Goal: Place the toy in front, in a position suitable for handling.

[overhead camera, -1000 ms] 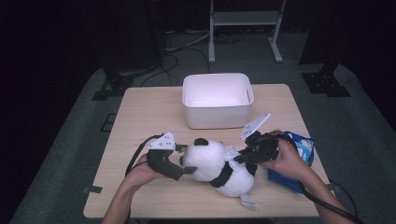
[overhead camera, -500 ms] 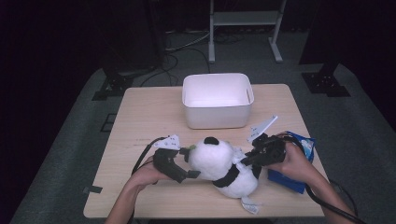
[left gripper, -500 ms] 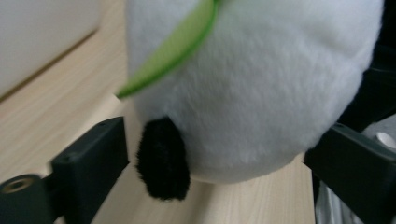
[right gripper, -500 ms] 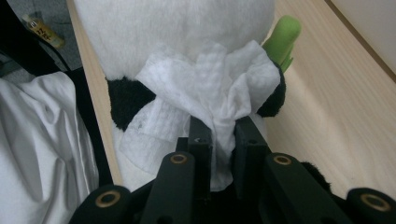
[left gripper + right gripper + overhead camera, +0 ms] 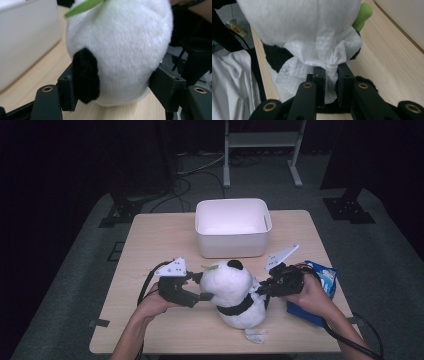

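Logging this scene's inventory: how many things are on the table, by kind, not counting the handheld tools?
Plush panda: 1
White bin: 1
Blue packet: 1
White wipe: 1
Total: 4

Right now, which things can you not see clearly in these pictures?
- Panda face: high view, turned away from the camera.
- Blue packet print: high view, too small, half covered by the right hand.
- Inside of the white bin: high view, its floor is washed out.
- Wipe full extent: right gripper view, tucked under the panda's fur.
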The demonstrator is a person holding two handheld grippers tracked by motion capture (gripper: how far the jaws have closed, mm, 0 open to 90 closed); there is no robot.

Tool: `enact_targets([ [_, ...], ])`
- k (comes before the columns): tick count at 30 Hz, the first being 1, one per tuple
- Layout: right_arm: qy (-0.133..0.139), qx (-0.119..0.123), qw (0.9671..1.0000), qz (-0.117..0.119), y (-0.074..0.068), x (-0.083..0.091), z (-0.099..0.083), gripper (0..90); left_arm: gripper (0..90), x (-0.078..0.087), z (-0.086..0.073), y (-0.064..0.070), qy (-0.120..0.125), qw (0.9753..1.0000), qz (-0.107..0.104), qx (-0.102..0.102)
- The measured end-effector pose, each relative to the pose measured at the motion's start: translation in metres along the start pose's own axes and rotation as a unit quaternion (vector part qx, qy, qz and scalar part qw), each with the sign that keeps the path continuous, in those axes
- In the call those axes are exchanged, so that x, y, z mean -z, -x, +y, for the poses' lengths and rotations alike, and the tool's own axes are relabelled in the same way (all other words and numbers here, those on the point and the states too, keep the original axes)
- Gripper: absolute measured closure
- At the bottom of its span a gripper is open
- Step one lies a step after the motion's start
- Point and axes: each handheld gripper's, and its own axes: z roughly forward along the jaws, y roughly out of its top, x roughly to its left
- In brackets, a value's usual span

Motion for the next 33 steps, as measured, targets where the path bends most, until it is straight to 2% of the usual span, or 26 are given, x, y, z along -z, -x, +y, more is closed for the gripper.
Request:
enact_targets([
  [2,0.002,0.000,1.0000,0.002,0.000,-0.001,0.001,78.9,30.7,0.005,0.004,0.003,0.005,0.9999,0.005,-0.008],
  [5,0.011,-0.003,0.9996,0.025,0.000,-0.010,0.006,78.9,30.8,0.013,0.009,0.006,0.012,0.9997,0.014,-0.016],
  [9,0.013,-0.003,0.9996,0.026,0.001,-0.008,0.008,79.0,30.7,0.012,0.005,0.004,0.010,0.9998,0.012,-0.010],
  [14,0.022,-0.008,0.9994,0.025,0.003,0.004,0.005,79.0,30.0,0.009,0.004,0.006,0.008,0.9998,0.012,-0.013],
  [19,0.034,-0.007,0.9993,0.014,0.001,0.026,0.007,79.5,29.1,0.002,0.007,0.011,0.002,0.9996,0.016,-0.022],
  [24,0.060,-0.007,0.9981,0.016,0.000,0.045,0.010,79.5,29.3,-0.004,0.009,0.016,0.002,0.9995,0.017,-0.027],
  [28,0.067,-0.004,0.9976,0.018,-0.002,0.053,0.015,79.5,29.5,-0.006,0.009,0.016,0.004,0.9995,0.018,-0.026],
  [33,0.071,0.011,0.9971,0.022,-0.010,0.061,0.030,79.5,29.5,-0.009,0.009,0.018,0.004,0.9994,0.019,-0.027],
])
